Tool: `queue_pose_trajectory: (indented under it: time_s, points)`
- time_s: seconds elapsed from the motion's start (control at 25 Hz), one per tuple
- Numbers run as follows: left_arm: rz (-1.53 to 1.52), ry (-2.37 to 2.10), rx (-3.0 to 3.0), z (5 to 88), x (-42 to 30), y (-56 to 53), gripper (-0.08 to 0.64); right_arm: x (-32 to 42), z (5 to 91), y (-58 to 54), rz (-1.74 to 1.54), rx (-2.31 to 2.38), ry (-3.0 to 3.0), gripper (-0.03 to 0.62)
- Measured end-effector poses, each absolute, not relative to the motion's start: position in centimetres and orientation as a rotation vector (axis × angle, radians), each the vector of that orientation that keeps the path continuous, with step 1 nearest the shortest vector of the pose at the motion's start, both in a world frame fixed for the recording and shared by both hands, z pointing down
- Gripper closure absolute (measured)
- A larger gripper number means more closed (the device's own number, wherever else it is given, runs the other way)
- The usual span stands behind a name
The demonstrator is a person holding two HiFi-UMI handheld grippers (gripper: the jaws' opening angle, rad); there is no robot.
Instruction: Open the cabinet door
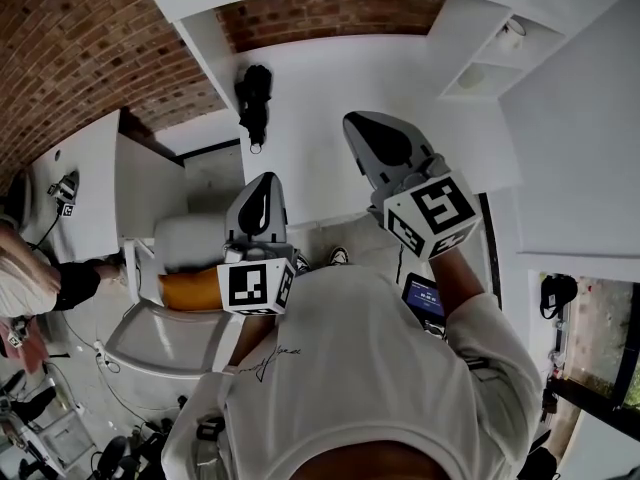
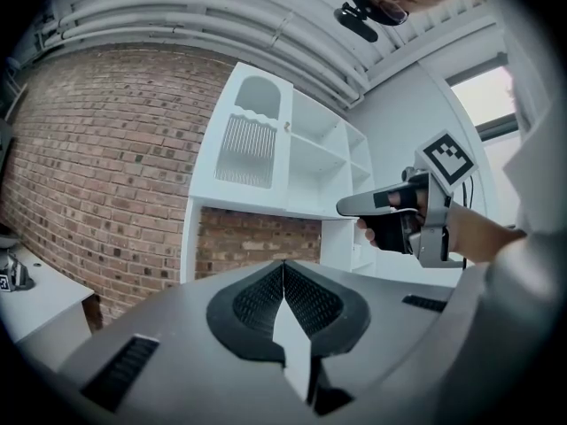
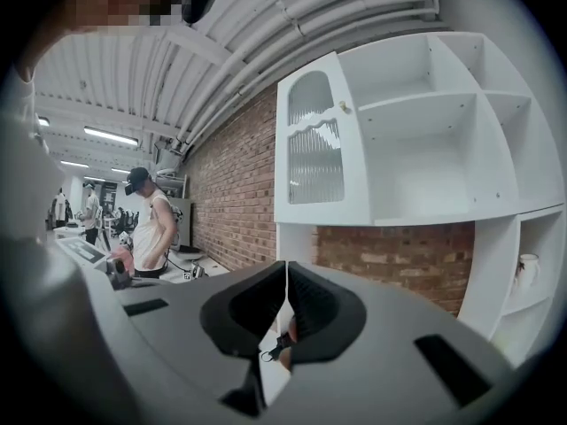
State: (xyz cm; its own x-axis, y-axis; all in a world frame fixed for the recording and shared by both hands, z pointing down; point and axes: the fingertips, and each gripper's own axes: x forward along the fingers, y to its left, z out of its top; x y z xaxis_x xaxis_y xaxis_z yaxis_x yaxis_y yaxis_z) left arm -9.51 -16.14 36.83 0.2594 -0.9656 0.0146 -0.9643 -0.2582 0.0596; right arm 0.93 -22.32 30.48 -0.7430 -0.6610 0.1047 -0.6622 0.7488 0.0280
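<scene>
White, with ribbed glass and an arched top, the cabinet door (image 3: 312,149) sits shut at the upper left of the shelf unit (image 3: 443,113). Its knob (image 3: 344,107) is on the edge beside the open shelves. I read my right gripper (image 3: 286,264) with jaws together, empty, clear of the shelf unit. My left gripper (image 2: 283,264) is the same.

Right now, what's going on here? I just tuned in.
A person stands facing a white shelf unit against a brick wall, with a gripper in each hand. The left gripper and the right gripper are both shut and empty, held up in the air, and neither touches the unit. The cabinet door, ribbed glass with a small knob, sits at the unit's upper left and is closed. Opening it has not begun yet.
</scene>
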Motion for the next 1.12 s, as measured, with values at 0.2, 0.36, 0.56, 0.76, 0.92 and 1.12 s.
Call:
queue_pose_trajectory:
  time_s: [0.2,0.36,0.56,0.76,0.92,1.12]
  points:
    - [-0.042,-1.874,2.444,36.9,-9.4,-16.4,0.545,1.0,29.7,-24.0,-0.011,1.08,-2.839,0.563]
    - [-0.043,-1.873,2.441,37.0,-9.4,-16.6,0.545,1.1,28.9,-25.1,-0.036,1.09,-2.844,0.563]
    - [-0.048,-1.872,2.438,37.1,-9.7,-16.6,0.545,0.9,28.2,-26.7,-0.058,1.098,-2.824,0.541]
    - [-0.048,-1.875,2.432,37.1,-10.0,-16.5,0.545,0.6,28.2,-29.1,-0.062,1.118,-2.805,0.54]
    - [-0.048,-1.878,2.422,37.3,-10.3,-16.2,0.545,0.6,28.1,-31.2,-0.062,1.139,-2.784,0.532]
    - [-0.046,-1.883,2.414,37.3,-10.6,-15.8,0.543,0.7,27.3,-33.8,-0.051,1.173,-2.779,0.523]
